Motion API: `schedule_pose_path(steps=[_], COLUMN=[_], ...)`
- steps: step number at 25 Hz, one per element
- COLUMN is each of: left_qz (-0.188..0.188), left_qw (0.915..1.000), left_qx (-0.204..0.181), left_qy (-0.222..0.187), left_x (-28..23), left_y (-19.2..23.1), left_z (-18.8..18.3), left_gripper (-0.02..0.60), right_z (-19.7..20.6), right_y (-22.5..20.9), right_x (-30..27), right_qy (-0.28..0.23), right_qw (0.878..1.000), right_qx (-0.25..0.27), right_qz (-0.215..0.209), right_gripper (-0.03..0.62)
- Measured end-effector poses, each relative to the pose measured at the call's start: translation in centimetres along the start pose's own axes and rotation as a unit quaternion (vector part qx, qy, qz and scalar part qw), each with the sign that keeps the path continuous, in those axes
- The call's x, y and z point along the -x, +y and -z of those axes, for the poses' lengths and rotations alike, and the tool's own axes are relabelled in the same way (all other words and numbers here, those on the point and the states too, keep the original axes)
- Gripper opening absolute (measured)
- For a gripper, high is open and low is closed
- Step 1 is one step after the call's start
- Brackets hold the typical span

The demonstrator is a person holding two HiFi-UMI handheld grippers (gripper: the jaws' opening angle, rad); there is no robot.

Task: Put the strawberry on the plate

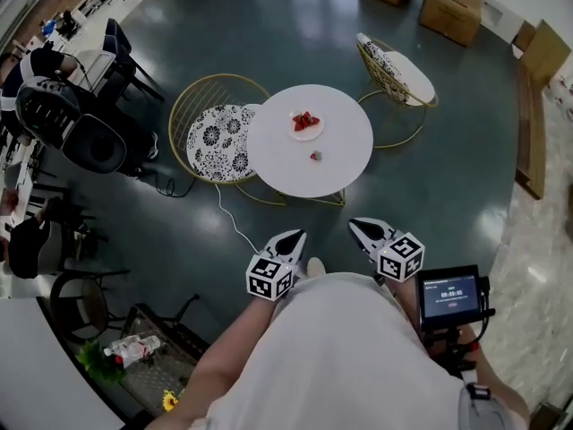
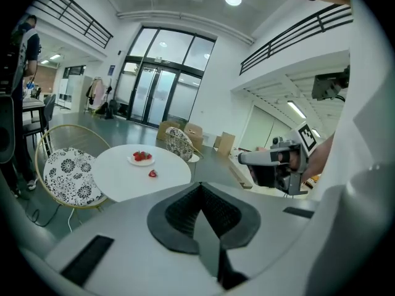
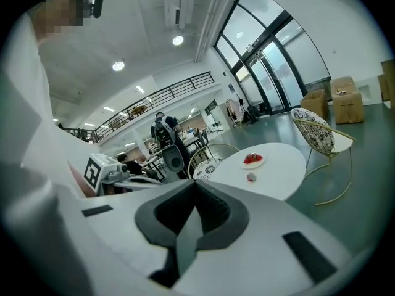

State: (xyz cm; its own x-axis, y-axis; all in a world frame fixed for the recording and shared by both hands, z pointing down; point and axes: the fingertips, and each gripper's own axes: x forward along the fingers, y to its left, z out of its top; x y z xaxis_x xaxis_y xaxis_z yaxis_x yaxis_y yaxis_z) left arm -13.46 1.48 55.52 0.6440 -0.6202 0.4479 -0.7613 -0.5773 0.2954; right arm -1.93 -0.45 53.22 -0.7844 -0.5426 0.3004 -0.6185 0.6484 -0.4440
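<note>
A round white table [image 1: 340,164] stands some way ahead of me. On it sits a small white plate [image 1: 305,131] with a few red strawberries, and one loose strawberry [image 1: 315,156] lies apart, nearer to me. Both grippers are held close to my body, well short of the table, and nothing is between their jaws. The left gripper [image 1: 296,235] is shut, and so is the right gripper [image 1: 355,223]. The left gripper view shows its shut jaws [image 2: 199,187], the plate [image 2: 141,160], the loose strawberry [image 2: 152,174] and the right gripper [image 2: 247,158]. The right gripper view shows its jaws [image 3: 194,185], the plate [image 3: 253,161] and the strawberry [image 3: 251,177].
A gold wire chair with a patterned cushion [image 1: 215,137] stands left of the table, and another [image 1: 398,74] at its far right. A white cable [image 1: 228,213] runs across the dark floor. Cardboard boxes [image 1: 452,3] sit far back. Dark chairs and people [image 1: 54,106] are at left.
</note>
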Motion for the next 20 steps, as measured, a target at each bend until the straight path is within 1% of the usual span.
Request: schedule_pose_path(steps=[4, 6, 9, 11, 15, 17, 20], left_qz=[0.009, 0.016, 0.019, 0.008, -0.037, -0.041, -0.034], left_qw=[1.0, 0.9998, 0.9996, 0.9996, 0.9988, 0.9987, 0.999], left_qx=[0.0, -0.005, -0.002, -0.002, -0.007, -0.005, -0.001], left_qy=[-0.004, -0.01, -0.021, -0.026, -0.031, -0.031, -0.029], left_x=[-1.0, -1.0, -0.4, -0.3, 0.7, 0.9, 0.9], left_y=[4.1, 4.3, 4.0, 4.8, 8.1, 8.5, 7.9], left_z=[0.0, -0.4, -1.8, -2.2, -2.6, -2.9, -2.9], left_gripper=[0.006, 0.006, 0.006, 0.006, 0.006, 0.006, 0.006], right_z=[-0.3, -0.7, -1.8, -2.1, -2.7, -2.9, -3.0], right_y=[-1.0, -1.0, -0.4, -0.6, -0.3, 0.0, 0.2], right_x=[-4.2, -4.6, -4.3, -4.4, -6.2, -6.6, -6.3], right_qy=[-0.003, -0.005, -0.003, -0.004, -0.01, -0.007, -0.002], right_qw=[1.0, 1.0, 1.0, 1.0, 1.0, 1.0, 1.0], right_qx=[0.008, 0.01, 0.015, 0.016, 0.018, 0.018, 0.013], right_qz=[0.007, 0.008, 0.013, 0.019, 0.011, 0.007, 0.009], right_gripper=[0.006, 0.006, 0.006, 0.007, 0.006, 0.006, 0.006])
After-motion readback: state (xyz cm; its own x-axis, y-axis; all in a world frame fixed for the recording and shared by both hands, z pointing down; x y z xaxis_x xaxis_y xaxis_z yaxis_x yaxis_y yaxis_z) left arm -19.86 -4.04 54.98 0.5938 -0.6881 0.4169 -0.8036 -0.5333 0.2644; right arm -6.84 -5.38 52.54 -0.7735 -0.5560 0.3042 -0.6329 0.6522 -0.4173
